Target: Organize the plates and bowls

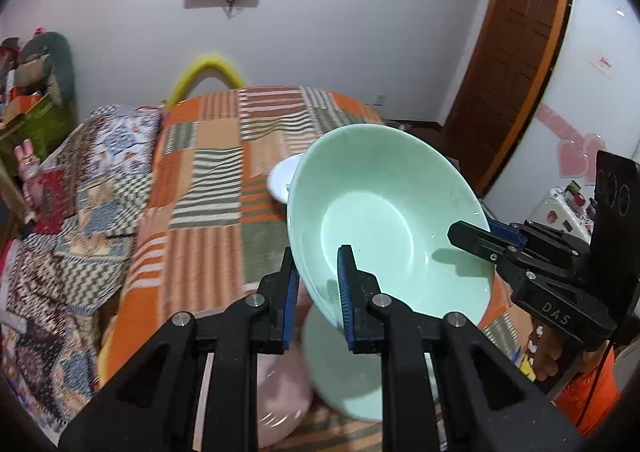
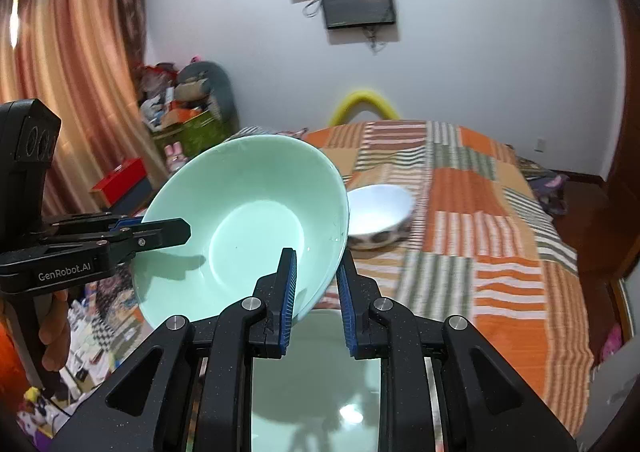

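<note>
A mint-green bowl (image 1: 384, 220) is held in the air above the bed, tilted, with both grippers on its rim. My left gripper (image 1: 318, 284) is shut on the rim's left side; it shows from the side in the right wrist view (image 2: 168, 232). My right gripper (image 2: 316, 284) is shut on the rim's right side; it shows from the side in the left wrist view (image 1: 476, 240). The same bowl fills the right wrist view (image 2: 244, 228). Below it lie a mint-green plate (image 1: 344, 376) (image 2: 316, 384) and a pink plate (image 1: 280, 400). A white bowl (image 2: 378, 216) (image 1: 282, 182) stands farther back.
The dishes are on a bed with an orange striped patchwork cover (image 1: 224, 180). A patterned quilt (image 1: 72, 220) lies at its left. A box of toys (image 2: 188, 120) stands by the curtain. A wooden door (image 1: 516, 64) is at the right.
</note>
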The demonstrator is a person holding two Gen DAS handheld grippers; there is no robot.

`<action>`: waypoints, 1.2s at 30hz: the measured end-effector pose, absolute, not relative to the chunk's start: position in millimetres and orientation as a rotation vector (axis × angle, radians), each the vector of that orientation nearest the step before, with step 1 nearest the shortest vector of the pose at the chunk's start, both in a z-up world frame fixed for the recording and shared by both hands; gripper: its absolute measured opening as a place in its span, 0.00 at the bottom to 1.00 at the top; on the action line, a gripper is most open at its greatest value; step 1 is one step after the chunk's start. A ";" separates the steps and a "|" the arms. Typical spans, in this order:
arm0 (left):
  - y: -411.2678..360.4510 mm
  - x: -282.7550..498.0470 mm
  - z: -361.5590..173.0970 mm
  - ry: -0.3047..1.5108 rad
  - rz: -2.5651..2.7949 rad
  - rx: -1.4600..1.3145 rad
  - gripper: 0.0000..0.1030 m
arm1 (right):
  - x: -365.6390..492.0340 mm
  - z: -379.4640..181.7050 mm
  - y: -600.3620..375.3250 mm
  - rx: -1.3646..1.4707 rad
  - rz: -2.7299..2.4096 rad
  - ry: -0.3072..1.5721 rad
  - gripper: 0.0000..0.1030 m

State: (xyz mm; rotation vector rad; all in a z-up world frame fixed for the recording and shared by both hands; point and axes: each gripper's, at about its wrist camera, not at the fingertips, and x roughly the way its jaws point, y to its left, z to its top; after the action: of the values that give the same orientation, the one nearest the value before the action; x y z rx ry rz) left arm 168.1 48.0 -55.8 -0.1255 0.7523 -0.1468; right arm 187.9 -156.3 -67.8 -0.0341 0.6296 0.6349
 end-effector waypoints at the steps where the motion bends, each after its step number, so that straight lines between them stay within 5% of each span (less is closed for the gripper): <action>1: 55.9 161.4 -55.8 0.752 -0.135 -0.126 0.18 | 185.6 -68.7 -148.3 -0.042 0.648 0.634 0.18; 36: 161.2 113.5 -175.5 0.938 0.012 -0.222 0.18 | 157.4 -154.3 -34.3 -0.162 0.765 0.884 0.18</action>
State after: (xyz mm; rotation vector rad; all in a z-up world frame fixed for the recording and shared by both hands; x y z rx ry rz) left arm 113.5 161.2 -175.5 -0.2223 0.9381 0.0123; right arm 157.4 -34.3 -154.3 -0.1623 0.8843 0.7650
